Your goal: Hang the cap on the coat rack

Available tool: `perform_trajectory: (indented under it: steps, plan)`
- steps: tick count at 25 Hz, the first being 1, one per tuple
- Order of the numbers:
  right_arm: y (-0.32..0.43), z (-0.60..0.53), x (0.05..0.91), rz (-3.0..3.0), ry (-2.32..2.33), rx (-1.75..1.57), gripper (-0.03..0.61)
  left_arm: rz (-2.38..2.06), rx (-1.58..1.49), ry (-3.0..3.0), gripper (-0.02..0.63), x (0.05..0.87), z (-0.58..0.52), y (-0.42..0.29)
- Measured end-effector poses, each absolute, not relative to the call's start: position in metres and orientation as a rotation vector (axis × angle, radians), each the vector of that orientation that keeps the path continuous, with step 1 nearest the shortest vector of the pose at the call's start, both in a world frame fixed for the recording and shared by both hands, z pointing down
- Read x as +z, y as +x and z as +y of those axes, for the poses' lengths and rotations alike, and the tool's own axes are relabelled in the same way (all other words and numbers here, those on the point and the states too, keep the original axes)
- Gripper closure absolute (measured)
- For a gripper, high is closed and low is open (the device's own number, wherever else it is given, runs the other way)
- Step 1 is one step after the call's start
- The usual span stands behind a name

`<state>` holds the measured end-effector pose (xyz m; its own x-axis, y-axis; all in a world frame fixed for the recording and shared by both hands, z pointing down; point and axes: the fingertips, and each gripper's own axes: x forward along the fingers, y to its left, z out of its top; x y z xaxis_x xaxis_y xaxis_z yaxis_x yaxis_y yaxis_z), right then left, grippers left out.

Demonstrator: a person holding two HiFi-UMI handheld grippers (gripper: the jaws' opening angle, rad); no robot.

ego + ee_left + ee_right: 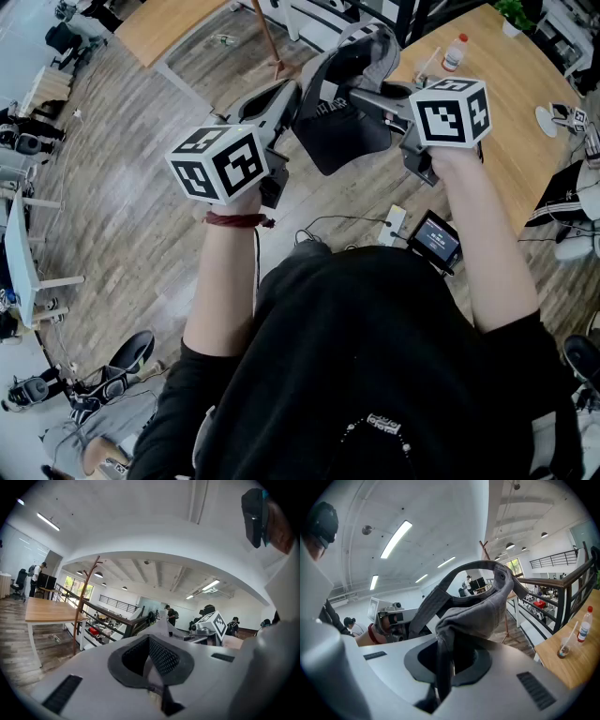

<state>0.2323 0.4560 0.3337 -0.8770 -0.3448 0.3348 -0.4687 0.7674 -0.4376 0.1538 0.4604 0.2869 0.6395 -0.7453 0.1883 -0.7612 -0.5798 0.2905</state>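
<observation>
A grey cap (339,101) with a dark underside hangs in the air between both grippers. My right gripper (364,94) is shut on the cap's crown fabric (480,613), and the back strap arches above the jaws. From the left, my left gripper (287,99) is shut on the brim, which shows edge-on as a pale wedge (161,629) running from its jaws. The wooden coat rack (269,42) stands on the floor beyond the cap. Its branched pole (83,599) shows left of centre in the left gripper view, and its top (484,548) shows above the cap in the right gripper view.
A wooden table (511,89) at the right carries a small bottle (455,52). A power strip (392,225) and a small screen (434,239) lie on the floor by my feet. Another table (47,611) and a stair railing (112,616) stand near the rack.
</observation>
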Motion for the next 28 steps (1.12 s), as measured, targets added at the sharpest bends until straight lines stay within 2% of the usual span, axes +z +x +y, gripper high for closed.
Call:
perform_trajectory:
  steps: [10,28]
  plan:
    - [0.22,0.459,0.334,-2.764,0.55,0.783,0.551,-1.196,0.059,2.527,0.609,0.29,0.462,0.159]
    - [0.146,0.383,0.412,-2.531,0.393,0.93,0.551,-1.216,0.03,2.316,0.609,0.381,0.379,0.07]
